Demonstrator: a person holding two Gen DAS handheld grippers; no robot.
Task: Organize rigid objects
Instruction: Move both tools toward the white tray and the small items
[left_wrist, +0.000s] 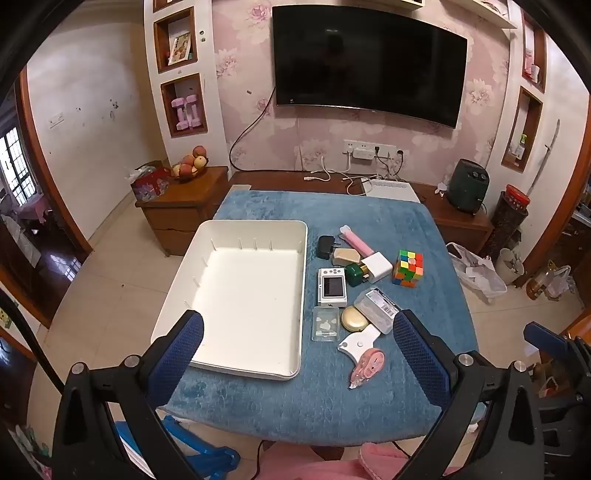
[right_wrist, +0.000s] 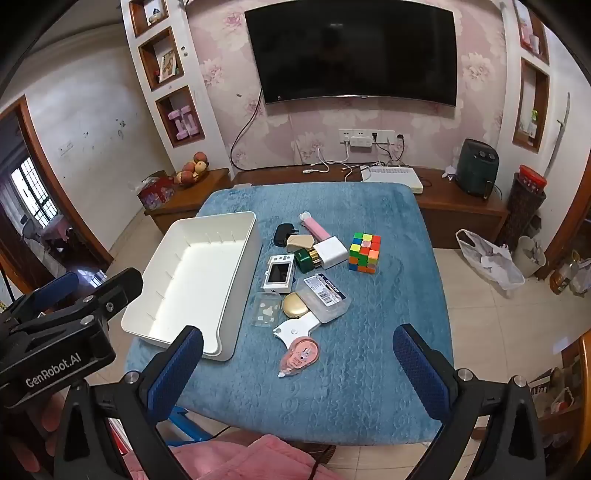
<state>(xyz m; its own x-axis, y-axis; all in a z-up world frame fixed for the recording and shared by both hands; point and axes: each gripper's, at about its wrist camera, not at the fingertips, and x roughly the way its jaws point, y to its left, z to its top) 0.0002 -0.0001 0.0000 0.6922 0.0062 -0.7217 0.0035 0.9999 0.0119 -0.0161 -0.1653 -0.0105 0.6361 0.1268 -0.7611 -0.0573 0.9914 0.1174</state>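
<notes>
An empty white bin (left_wrist: 243, 295) (right_wrist: 192, 277) sits on the left of a table with a blue cloth (left_wrist: 332, 391) (right_wrist: 351, 369). Right of it lies a cluster of small items: a colour cube (left_wrist: 407, 268) (right_wrist: 365, 253), a white camera (left_wrist: 332, 287) (right_wrist: 279, 274), a pink correction tape (left_wrist: 368, 363) (right_wrist: 301, 352), a gold round case (left_wrist: 353, 318) (right_wrist: 295, 305), a clear box with a label (left_wrist: 376, 308) (right_wrist: 325, 297), a white charger (left_wrist: 376, 266) (right_wrist: 332, 251). My left gripper (left_wrist: 299, 339) and right gripper (right_wrist: 298, 350) both hover open above the near table edge, holding nothing.
A wooden TV cabinet (left_wrist: 458, 218) stands behind the table with cables and a dark green appliance (left_wrist: 467, 184). A fruit bowl (left_wrist: 190, 164) sits on a side cabinet at left. Bags and a bin (right_wrist: 528, 254) lie on the tiled floor at right. Pink fabric (right_wrist: 236, 461) shows below.
</notes>
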